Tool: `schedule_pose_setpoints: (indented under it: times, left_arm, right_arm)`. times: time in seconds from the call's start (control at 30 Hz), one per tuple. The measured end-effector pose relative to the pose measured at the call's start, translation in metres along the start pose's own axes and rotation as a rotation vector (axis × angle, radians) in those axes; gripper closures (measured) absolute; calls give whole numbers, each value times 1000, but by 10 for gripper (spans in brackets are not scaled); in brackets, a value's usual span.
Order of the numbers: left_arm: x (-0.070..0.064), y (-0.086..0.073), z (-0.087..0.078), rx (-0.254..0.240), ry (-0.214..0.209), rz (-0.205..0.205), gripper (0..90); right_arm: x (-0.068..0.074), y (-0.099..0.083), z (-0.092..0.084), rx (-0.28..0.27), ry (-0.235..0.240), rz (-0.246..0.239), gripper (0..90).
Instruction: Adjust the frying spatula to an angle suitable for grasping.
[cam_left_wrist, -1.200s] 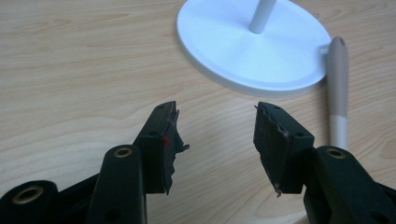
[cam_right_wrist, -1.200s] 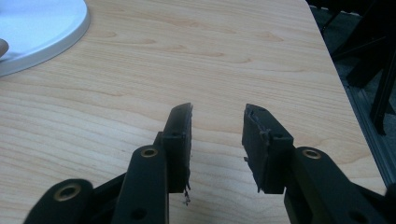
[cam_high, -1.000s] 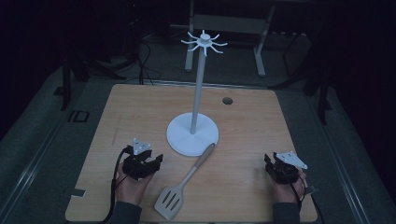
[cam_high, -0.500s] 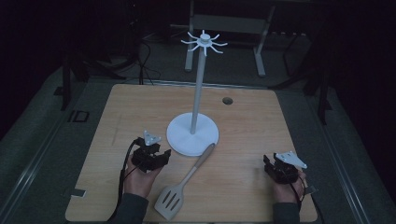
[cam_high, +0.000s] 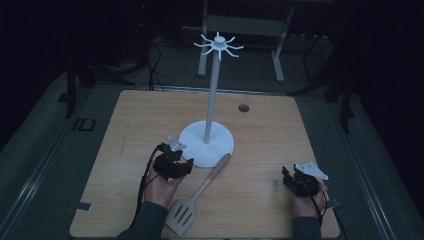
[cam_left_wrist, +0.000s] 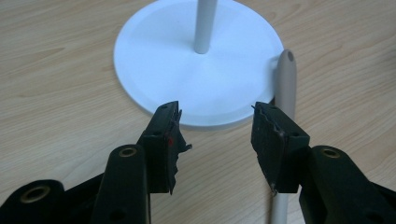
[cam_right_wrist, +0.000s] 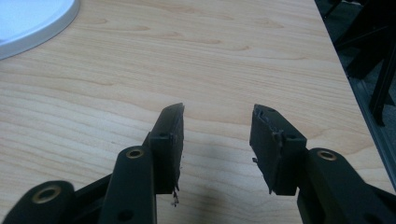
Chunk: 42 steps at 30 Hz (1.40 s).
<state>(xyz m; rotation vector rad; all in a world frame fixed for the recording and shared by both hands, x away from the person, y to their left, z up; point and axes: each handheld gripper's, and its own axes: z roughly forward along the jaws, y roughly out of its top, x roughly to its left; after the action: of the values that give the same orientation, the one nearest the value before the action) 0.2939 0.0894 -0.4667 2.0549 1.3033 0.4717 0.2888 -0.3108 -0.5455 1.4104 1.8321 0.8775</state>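
A white stand rises from a round base (cam_high: 192, 137) on the wooden table (cam_high: 125, 125), its thin pole (cam_high: 212, 95) topped by a ring of hooks (cam_high: 218, 46). A pale spatula (cam_high: 200, 192) lies in front, with its handle tip against the base rim and its slotted head toward the front edge. My left gripper (cam_high: 184, 164) is open just short of the base (cam_left_wrist: 187, 70), with the spatula handle (cam_left_wrist: 286, 79) beside its right jaw and nothing between the jaws (cam_left_wrist: 215, 112). My right gripper (cam_high: 291, 176) sits near the front right; its jaws (cam_right_wrist: 217, 112) have just been opening over bare wood.
A small round hole (cam_high: 243, 107) sits in the table behind the stand. The table's right edge (cam_right_wrist: 336, 60) is close to my right gripper, with dark floor beyond. A metal frame (cam_high: 240, 25) stands behind the table.
My left gripper has moved right and slightly forward, from the table's left front up to the stand's base and the spatula handle. The right hand has kept its place.
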Motion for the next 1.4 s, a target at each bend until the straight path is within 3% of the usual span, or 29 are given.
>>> schedule_pose_setpoints:
  times: [0.97,1.4]
  left_arm:
    - [-32,15,33,123,-24,112,524]
    - [-47,11,54,197,-34,164,593]
  right_arm:
    - [-6,-1,1,4,-5,39,527]
    - [-9,-2,2,15,-13,49,526]
